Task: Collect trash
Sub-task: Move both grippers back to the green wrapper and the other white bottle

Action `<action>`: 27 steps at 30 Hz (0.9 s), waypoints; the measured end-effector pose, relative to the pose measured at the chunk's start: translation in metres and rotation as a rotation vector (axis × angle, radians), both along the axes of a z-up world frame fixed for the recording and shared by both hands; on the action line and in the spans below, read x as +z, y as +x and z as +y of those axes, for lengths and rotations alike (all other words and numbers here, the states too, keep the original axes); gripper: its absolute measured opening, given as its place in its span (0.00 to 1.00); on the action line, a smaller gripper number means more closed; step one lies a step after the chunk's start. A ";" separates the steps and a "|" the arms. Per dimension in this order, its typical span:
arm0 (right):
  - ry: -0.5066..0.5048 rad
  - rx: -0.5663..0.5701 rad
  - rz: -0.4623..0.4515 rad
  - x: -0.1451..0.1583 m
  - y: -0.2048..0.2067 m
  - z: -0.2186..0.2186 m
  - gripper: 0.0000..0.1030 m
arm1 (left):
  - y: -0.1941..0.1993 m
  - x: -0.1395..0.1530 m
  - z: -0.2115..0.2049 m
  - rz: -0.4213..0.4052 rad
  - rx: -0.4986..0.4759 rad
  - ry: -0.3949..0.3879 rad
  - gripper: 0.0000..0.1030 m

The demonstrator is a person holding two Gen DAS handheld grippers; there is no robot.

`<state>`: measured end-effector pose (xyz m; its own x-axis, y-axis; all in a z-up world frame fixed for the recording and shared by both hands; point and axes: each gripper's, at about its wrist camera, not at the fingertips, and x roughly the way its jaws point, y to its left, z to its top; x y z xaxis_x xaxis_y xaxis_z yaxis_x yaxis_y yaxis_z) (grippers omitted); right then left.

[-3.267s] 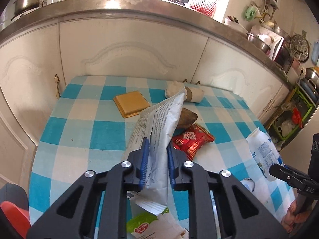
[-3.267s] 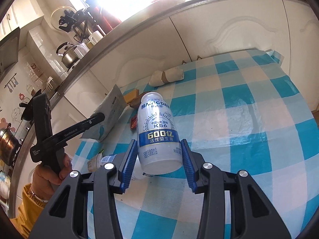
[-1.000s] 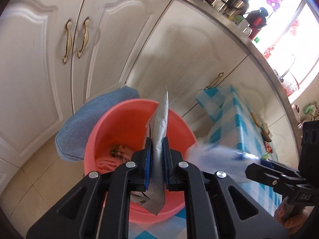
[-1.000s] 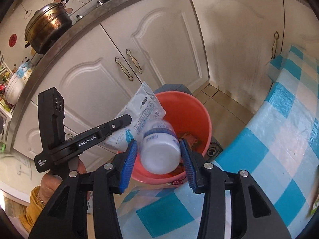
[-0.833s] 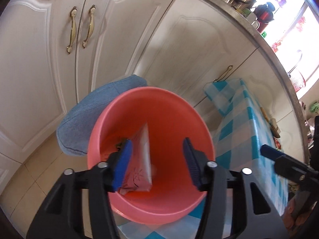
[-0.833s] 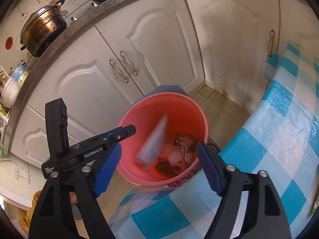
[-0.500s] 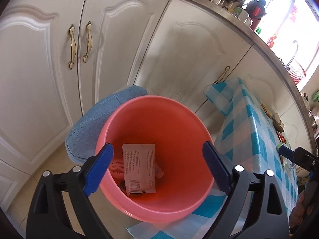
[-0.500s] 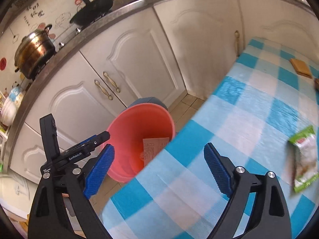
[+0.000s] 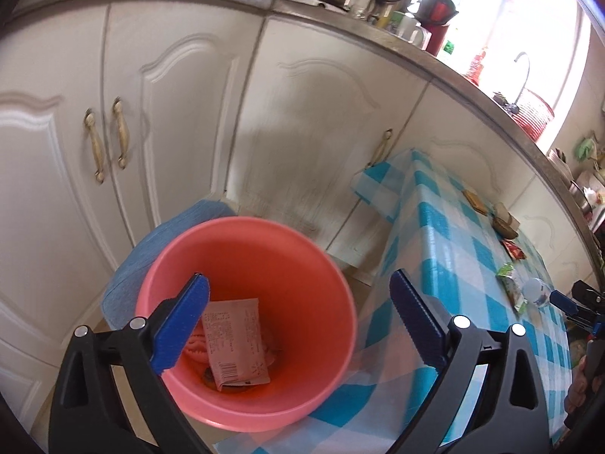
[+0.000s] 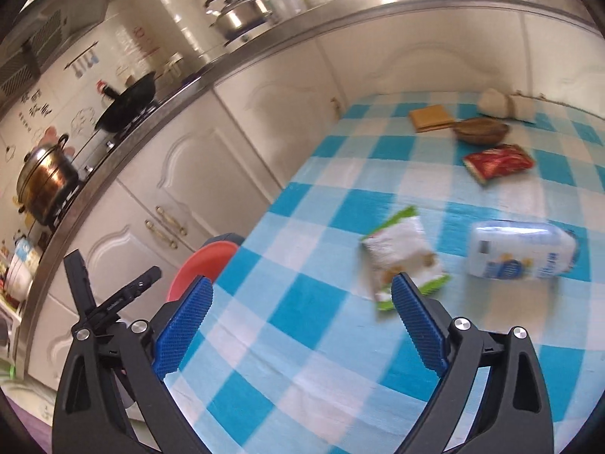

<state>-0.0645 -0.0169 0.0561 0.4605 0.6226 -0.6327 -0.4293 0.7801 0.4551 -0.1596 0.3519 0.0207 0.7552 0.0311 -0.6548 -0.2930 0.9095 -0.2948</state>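
My left gripper (image 9: 298,317) is open and empty above the red trash bucket (image 9: 302,249) on the floor. A flat wrapper (image 9: 234,340) lies face up inside it among other trash. My right gripper (image 10: 298,321) is open and empty over the blue checked table (image 10: 302,340). Ahead of it lie a green and white snack bag (image 10: 404,253) and a white bottle (image 10: 522,253) on its side. Farther back are a red packet (image 10: 497,160), a brown piece (image 10: 480,130), a tan square (image 10: 431,117) and a pale wrapped lump (image 10: 504,104). The bucket rim (image 10: 200,261) shows past the table's left edge.
White kitchen cabinets (image 9: 151,113) stand close behind the bucket. A blue cloth (image 9: 166,234) lies on the floor against the bucket. The table corner (image 9: 378,189) hangs near the cabinets. The counter (image 10: 227,56) holds pots and a pan.
Both grippers opened over the bucket and dropped the wrapper and the white bottle into it. The right gripper has since swung back over the table; the left stays above the bucket.
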 end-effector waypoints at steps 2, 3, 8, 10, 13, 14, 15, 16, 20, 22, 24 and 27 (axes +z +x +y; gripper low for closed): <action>0.003 -0.038 0.000 0.001 0.001 -0.019 0.92 | 0.005 0.006 -0.010 -0.007 -0.029 0.013 0.94; 0.006 -0.064 -0.002 0.001 0.002 -0.030 0.92 | 0.008 0.009 -0.016 -0.011 -0.047 0.018 0.94; 0.040 -0.166 -0.003 0.003 0.005 -0.080 0.92 | 0.026 0.026 -0.053 -0.011 -0.147 0.053 0.94; 0.050 -0.204 -0.002 0.003 0.005 -0.098 0.92 | 0.031 0.031 -0.069 -0.013 -0.184 0.064 0.94; 0.051 -0.251 -0.001 0.000 0.004 -0.122 0.92 | 0.039 0.035 -0.093 -0.005 -0.239 0.077 0.94; 0.053 -0.264 0.002 -0.002 0.004 -0.129 0.92 | 0.042 0.036 -0.102 -0.001 -0.259 0.087 0.94; 0.057 -0.274 0.006 -0.004 0.004 -0.135 0.92 | 0.045 0.036 -0.109 0.002 -0.276 0.092 0.94; 0.063 -0.288 0.014 -0.007 0.004 -0.143 0.92 | 0.048 0.038 -0.118 0.005 -0.301 0.092 0.94; 0.089 -0.315 0.037 -0.015 0.004 -0.162 0.92 | 0.063 0.044 -0.146 0.005 -0.362 0.073 0.94; 0.080 -0.318 0.034 -0.019 0.004 -0.167 0.92 | 0.069 0.046 -0.159 0.005 -0.381 0.067 0.94; 0.065 -0.313 0.030 -0.022 0.004 -0.168 0.92 | 0.074 0.044 -0.172 0.013 -0.403 0.054 0.94; 0.047 -0.299 0.027 -0.025 0.005 -0.166 0.92 | 0.079 0.038 -0.188 0.028 -0.439 0.037 0.94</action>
<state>-0.0597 -0.1829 0.0314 0.6114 0.4907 -0.6208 -0.1712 0.8480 0.5017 -0.0804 0.1635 0.0589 0.6837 -0.2648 -0.6800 0.1161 0.9594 -0.2570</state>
